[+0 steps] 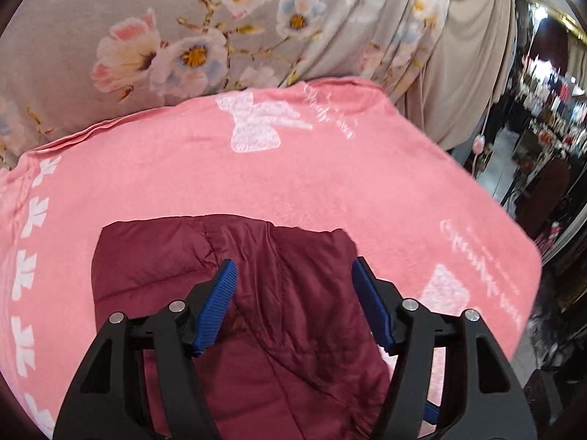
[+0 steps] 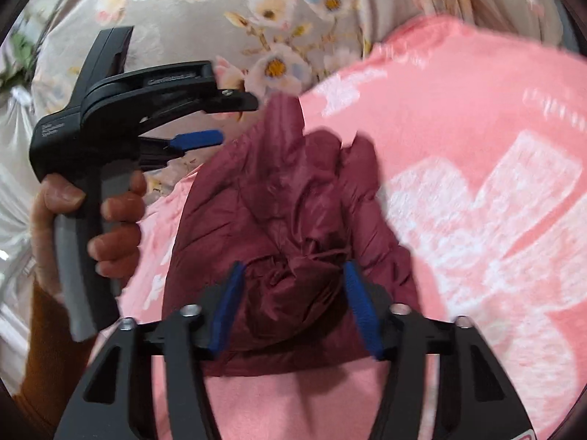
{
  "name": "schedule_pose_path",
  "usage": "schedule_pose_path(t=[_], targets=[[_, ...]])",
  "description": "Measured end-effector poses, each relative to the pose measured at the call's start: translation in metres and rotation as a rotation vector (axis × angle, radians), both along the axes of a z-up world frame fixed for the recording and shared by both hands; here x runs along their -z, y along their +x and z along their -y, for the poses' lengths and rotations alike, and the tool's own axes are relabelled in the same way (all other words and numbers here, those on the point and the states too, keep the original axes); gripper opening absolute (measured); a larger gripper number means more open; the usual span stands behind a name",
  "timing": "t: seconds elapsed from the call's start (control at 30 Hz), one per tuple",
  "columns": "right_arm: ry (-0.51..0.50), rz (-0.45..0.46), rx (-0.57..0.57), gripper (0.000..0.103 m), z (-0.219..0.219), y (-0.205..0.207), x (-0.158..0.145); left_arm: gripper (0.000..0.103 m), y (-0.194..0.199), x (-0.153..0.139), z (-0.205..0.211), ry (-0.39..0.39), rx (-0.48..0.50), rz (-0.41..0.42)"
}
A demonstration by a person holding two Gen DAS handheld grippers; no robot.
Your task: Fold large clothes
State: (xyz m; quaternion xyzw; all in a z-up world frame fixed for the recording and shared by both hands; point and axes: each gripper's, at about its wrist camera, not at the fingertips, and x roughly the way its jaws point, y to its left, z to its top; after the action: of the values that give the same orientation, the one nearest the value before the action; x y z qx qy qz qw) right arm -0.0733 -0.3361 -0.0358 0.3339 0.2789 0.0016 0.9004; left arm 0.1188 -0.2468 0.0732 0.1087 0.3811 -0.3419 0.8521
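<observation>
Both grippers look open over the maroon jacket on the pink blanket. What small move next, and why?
Probably lift both clear. The left gripper and right gripper stand open, pads off the maroon jacket, which lies folded on the pink blanket; then check the bunched end.

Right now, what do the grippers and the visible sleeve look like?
Both grippers, left and right, have black cut-out frames, silver pivot bolts and ribbed blue pads. From the right wrist, the left one shows a black-and-grey handle. The sleeve is mustard brown.
</observation>
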Motion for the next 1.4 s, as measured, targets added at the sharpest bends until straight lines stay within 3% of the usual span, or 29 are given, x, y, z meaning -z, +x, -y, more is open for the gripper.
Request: schedule_pose_path(t=[0.07, 0.17, 0.23, 0.3, 0.5, 0.67, 0.8, 1.07, 1.4], targets=[[0.026, -0.019, -0.007, 0.018, 0.004, 0.006, 0.006, 0.06, 0.006, 0.017, 0.016, 0.058, 0.015, -0.001], [0.054, 0.099, -0.01, 0.009, 0.013, -0.01, -0.004, 0.06, 0.014, 0.033, 0.033, 0.113, 0.019, -0.002], [0.043, 0.159, 0.013, 0.008, 0.018, -0.022, -0.012, 0.059, 0.021, 0.042, 0.045, 0.141, 0.016, 0.005], [0.026, 0.158, 0.046, 0.008, 0.022, -0.028, -0.014, 0.059, 0.025, 0.052, 0.057, 0.162, 0.021, -0.004], [0.042, 0.038, 0.093, 0.007, 0.032, -0.024, 0.012, 0.055, 0.037, 0.079, 0.077, 0.182, -0.01, -0.055], [-0.04, -0.06, 0.091, 0.007, 0.026, -0.012, 0.024, 0.051, 0.039, 0.093, 0.082, 0.194, -0.024, -0.053], [-0.05, -0.115, 0.082, 0.006, 0.027, -0.005, 0.037, 0.049, 0.042, 0.106, 0.088, 0.216, -0.031, -0.044], [-0.039, -0.17, 0.059, 0.006, 0.026, 0.004, 0.051, 0.049, 0.042, 0.125, 0.096, 0.255, -0.031, 0.004], [-0.136, -0.193, 0.069, 0.006, 0.013, 0.015, 0.05, 0.049, 0.046, 0.137, 0.096, 0.226, -0.037, 0.038]])
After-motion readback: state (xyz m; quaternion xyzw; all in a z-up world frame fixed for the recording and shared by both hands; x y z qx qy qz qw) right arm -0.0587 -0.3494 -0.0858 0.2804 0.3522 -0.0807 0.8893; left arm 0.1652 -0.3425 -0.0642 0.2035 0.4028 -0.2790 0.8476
